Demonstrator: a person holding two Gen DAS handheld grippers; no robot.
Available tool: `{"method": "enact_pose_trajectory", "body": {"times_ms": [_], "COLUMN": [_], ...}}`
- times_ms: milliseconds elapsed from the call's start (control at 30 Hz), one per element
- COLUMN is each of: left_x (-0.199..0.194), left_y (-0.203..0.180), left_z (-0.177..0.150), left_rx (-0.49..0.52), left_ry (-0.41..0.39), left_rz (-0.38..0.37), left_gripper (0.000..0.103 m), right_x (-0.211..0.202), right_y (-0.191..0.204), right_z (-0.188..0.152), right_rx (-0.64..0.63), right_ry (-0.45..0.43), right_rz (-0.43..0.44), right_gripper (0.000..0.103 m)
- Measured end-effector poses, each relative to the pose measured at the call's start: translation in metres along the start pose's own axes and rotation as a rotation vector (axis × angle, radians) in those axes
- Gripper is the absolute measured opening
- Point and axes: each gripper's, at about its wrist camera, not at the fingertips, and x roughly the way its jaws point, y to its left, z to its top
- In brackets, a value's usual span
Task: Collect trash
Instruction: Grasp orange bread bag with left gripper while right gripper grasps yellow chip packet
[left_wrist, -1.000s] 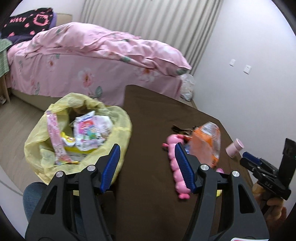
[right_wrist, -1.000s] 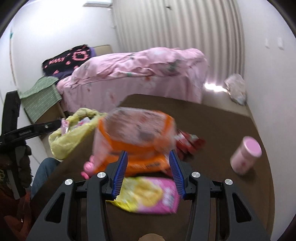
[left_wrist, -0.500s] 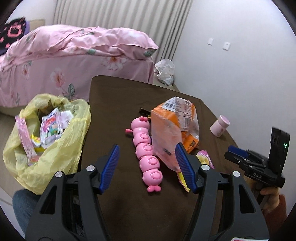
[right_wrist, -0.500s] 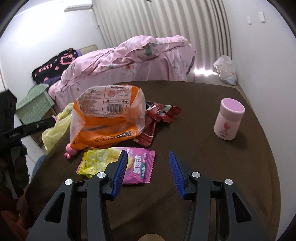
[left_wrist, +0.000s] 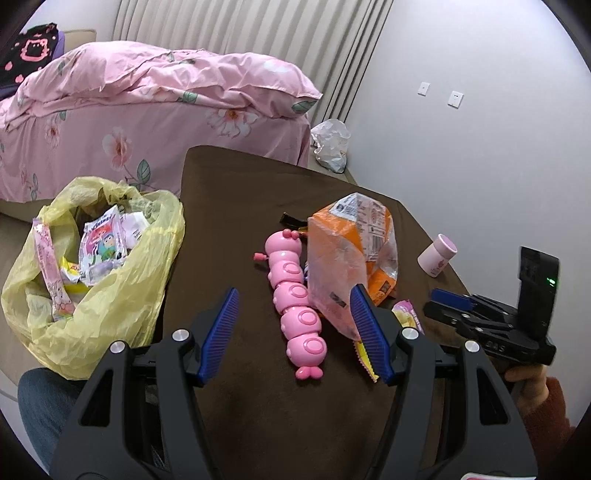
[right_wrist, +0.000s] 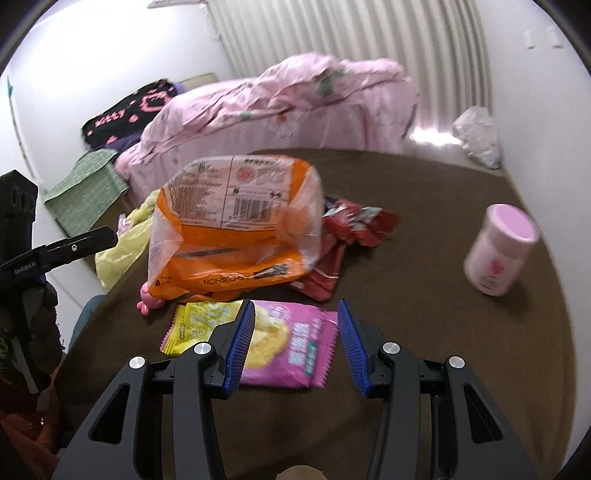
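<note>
Right hand-held gripper (right_wrist: 295, 341) – jaws wide, empty, poised over pink-yellow snack packet (right_wrist: 258, 343) | packet flat on bench (right_wrist: 443, 362), near edge, long axis left-right, across the jaws | left hand-held gripper (left_wrist: 295, 332) wide, empty, farther | yellow trash bag (left_wrist: 110, 295) far left.

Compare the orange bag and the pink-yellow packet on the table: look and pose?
The orange bag is bigger, part clear, puffed up and standing tall; the pink-yellow packet is small, opaque and lies flat. The bag sits farther back; the packet lies under the open right gripper. Both are empty-handed trash, ungripped, on the brown table.
</note>
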Motion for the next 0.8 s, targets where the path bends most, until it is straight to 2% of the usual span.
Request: {"method": "enact_pose_trajectory", "body": {"times_ms": [133, 233, 400, 500, 633, 733, 767, 800], "left_x": [0.0, 0.002, 0.014, 0.022, 0.041, 0.062, 0.065, 0.066], "left_y": [0.001, 0.001, -0.011, -0.027, -0.041, -0.042, -0.041, -0.041], "left_z": [-0.002, -0.001, 0.01, 0.025, 0.046, 0.053, 0.053, 0.051], "left_rx": [-0.001, 0.007, 0.048, 0.116, 0.169, 0.154, 0.148, 0.143], "left_ry": [0.002, 0.0, 0.002, -0.025, -0.069, -0.017, 0.002, 0.018], "left_rz": [0.002, -0.007, -0.039, -0.023, 0.03, 0.025, 0.017, 0.001], "left_gripper": [0.059, 0.059, 0.06, 0.06, 0.059, 0.059, 0.054, 0.04], "right_x": [0.023, 0.026, 0.006, -0.007, -0.024, -0.035, -0.041, -0.046], "right_y": [-0.006, -0.004, 0.009, 0.011, 0.011, 0.011, 0.013, 0.015], "right_z": [0.006, -0.003, -0.031, -0.045, -0.059, -0.063, -0.063, -0.062], "right_rx": [0.03, 0.034, -0.015, -0.004, 0.003, -0.004, -0.028, -0.046], "right_ry": [0.045, 0.085, 0.096, 0.122, 0.128, 0.112, 0.088, 0.072], "right_rz": [0.034, 0.06, 0.023, 0.04, 0.007, -0.027, -0.065, -0.088], "right_gripper": [0.044, 0.044, 0.044, 0.047, 0.05, 0.05, 0.05, 0.05]}}
